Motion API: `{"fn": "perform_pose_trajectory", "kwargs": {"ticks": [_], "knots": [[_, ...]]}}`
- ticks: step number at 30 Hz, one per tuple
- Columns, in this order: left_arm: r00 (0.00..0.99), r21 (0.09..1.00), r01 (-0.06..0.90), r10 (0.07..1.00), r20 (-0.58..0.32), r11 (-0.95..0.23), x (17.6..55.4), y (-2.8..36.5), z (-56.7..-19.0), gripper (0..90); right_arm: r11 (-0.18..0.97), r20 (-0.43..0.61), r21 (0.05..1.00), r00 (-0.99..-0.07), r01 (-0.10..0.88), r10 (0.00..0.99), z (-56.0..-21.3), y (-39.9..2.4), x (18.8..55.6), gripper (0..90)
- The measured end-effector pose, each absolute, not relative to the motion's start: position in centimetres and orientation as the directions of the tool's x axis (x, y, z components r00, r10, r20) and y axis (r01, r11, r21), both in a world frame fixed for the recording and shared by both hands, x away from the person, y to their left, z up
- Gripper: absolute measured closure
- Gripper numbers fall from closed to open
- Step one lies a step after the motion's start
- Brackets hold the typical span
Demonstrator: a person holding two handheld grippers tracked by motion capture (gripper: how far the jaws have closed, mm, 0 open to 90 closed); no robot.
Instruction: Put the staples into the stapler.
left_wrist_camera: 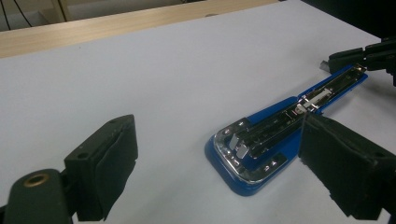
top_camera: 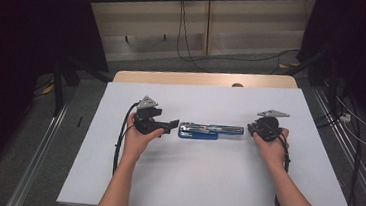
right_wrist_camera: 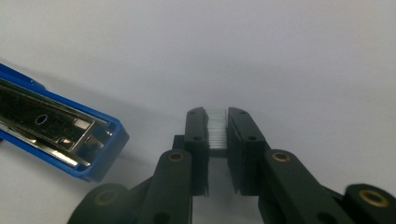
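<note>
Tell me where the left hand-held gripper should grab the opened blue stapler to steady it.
Probably across the wide blue base end of the stapler, coming from the left, where the left hand-held gripper already stands open beside it. The base lies flat with straight sides; the open channel should stay free for the staple strip in the right hand-held gripper.

From above we look forward and down on the whole table (top_camera: 204,185). Our two gripper cameras sit low and close, sharing the stapler (left_wrist_camera: 275,135) lying toward twelve o'clock.
</note>
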State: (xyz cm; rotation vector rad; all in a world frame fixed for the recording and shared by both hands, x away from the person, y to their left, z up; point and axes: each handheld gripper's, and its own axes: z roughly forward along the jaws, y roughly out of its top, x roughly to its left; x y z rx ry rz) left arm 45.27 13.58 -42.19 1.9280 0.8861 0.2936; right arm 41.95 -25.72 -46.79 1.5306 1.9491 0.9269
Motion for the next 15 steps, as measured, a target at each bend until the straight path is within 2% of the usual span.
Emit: {"fn": "perform_pose_trajectory", "kwargs": {"ticks": [15], "knots": [[0.685,0.836,0.485,0.707,-0.18,-0.258,44.3,15.0,-41.7,10.1,0.177,0.049,0.761,-0.328,0.624,0.943,-45.2,-26.5,41.8,79.2]]}}
